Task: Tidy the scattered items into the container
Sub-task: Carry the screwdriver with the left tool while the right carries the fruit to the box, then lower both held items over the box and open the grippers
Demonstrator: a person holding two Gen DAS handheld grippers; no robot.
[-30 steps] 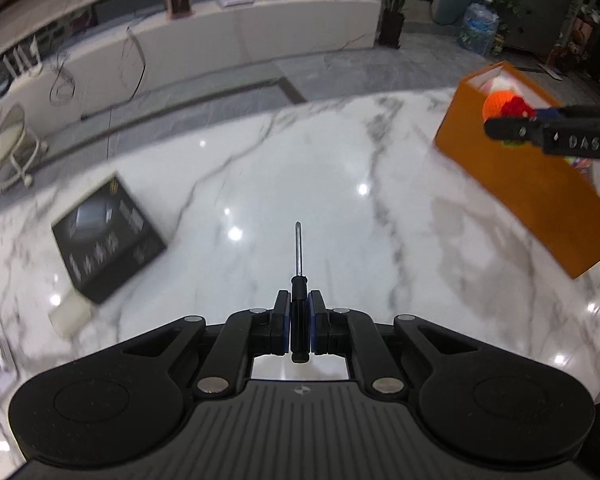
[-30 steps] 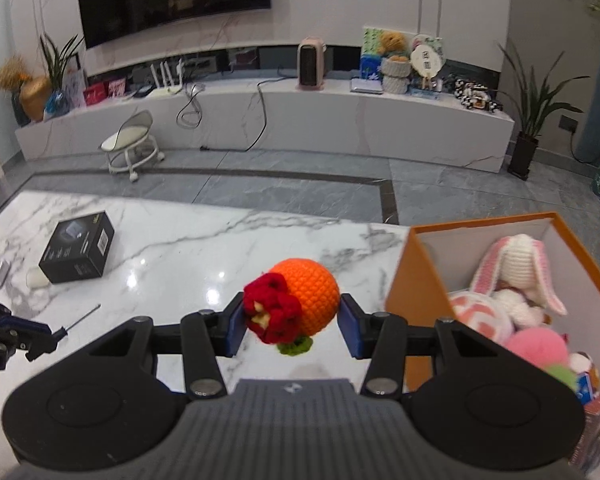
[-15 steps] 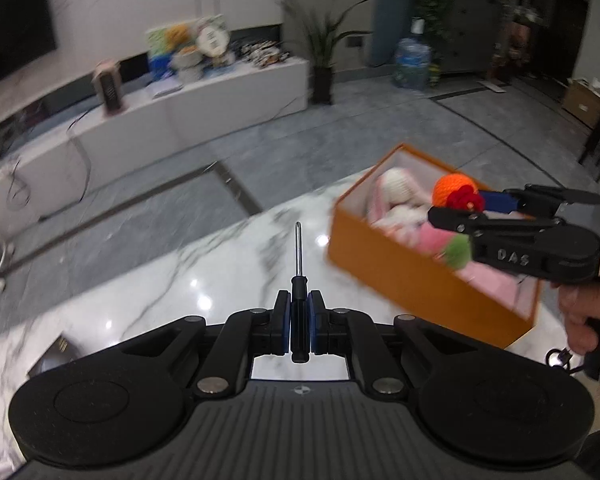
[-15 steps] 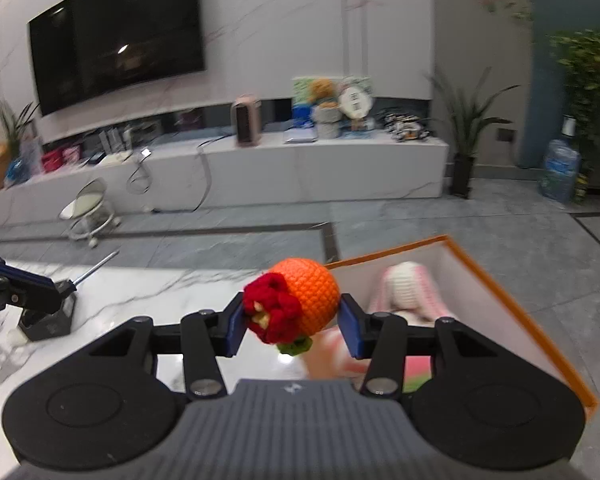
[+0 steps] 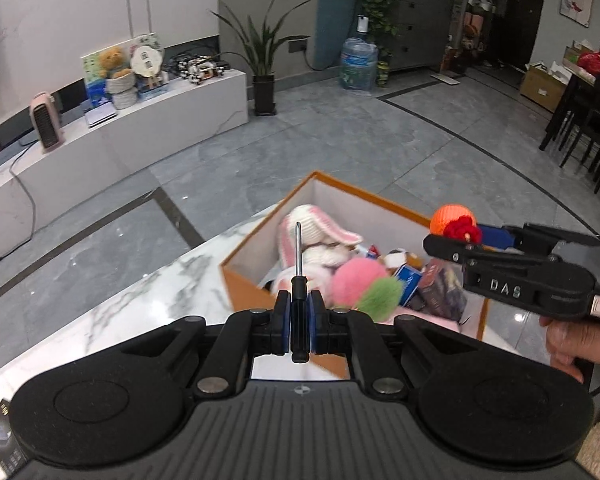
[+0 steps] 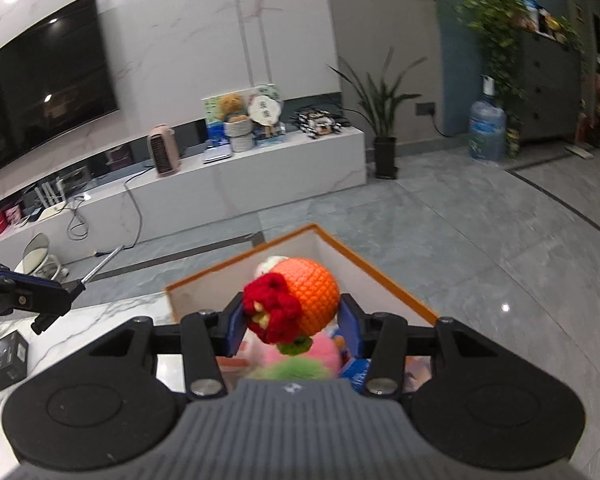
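Screwdriver [image 5: 299,280] clamped in left gripper [image 5: 299,330], crocheted orange [image 6: 306,300] clamped in right gripper [image 6: 292,330]; carry step: both poised over orange box [image 5: 244,284] at 12 o'clock; next, part jaws above its plush toys [image 5: 356,280]

An orange box [image 5: 244,286] with pale inside walls sits on a white, grey-veined marble table [image 5: 112,320].

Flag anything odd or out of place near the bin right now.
Nothing spilled or damaged. One mismatch: the left gripper carries a screwdriver toward the orange box, which mostly holds soft toys. A black box still sits out on the marble table.
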